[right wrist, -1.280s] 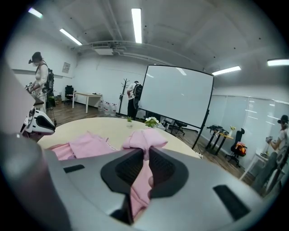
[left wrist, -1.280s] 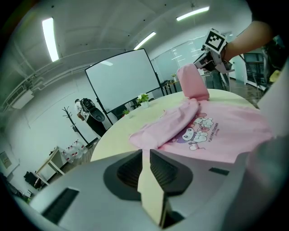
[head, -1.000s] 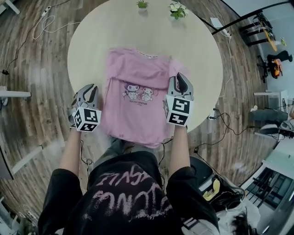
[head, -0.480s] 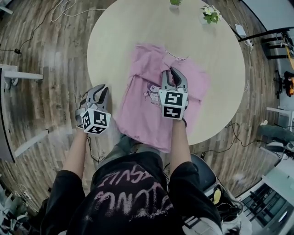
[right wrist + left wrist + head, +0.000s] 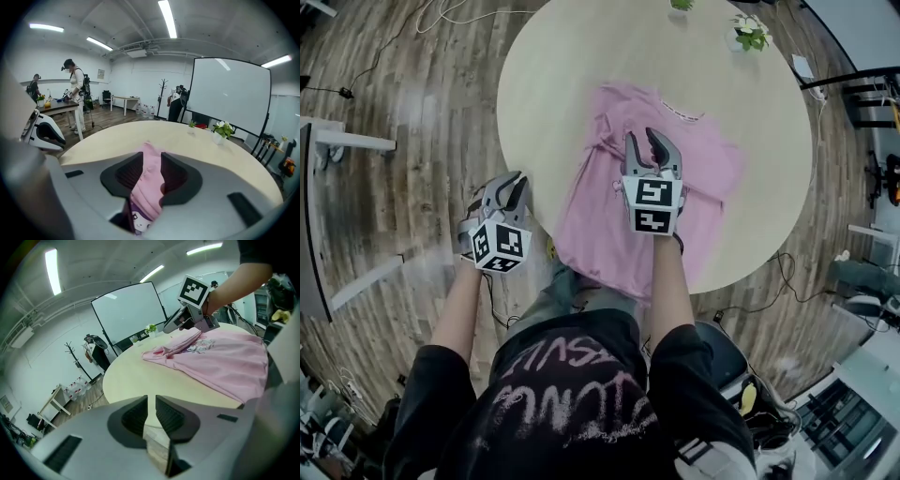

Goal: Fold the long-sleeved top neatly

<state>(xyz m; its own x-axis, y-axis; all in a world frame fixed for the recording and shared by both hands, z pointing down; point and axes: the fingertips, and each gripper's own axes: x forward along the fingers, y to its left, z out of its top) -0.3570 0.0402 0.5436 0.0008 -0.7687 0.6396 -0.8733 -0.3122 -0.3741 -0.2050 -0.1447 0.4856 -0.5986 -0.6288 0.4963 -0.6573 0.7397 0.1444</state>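
A pink long-sleeved top [image 5: 591, 216] with a cartoon print lies on the round pale table [image 5: 581, 56], its hem hanging over the near edge. My right gripper [image 5: 643, 141] is over the middle of the top. Its jaws have just been opening and stand apart, with a fold of pink cloth [image 5: 147, 187] lying loosely between them at the right gripper [image 5: 150, 171]. My left gripper [image 5: 512, 183] hangs off the table's left edge, over the floor. In its own view the left gripper [image 5: 151, 404] shows a thin slit between its jaws and holds nothing. It faces the top [image 5: 225, 362].
Two small potted plants [image 5: 752, 33] [image 5: 682, 5] stand at the table's far edge. Cables lie on the wooden floor [image 5: 412, 112] around the table. People stand by a desk [image 5: 56, 107] at the left in the right gripper view, and a whiteboard [image 5: 232, 98] behind.
My right gripper has moved from the top's right side across to its middle, bringing the sleeve with it, and its jaws have spread. The left gripper has stayed beside the table edge.
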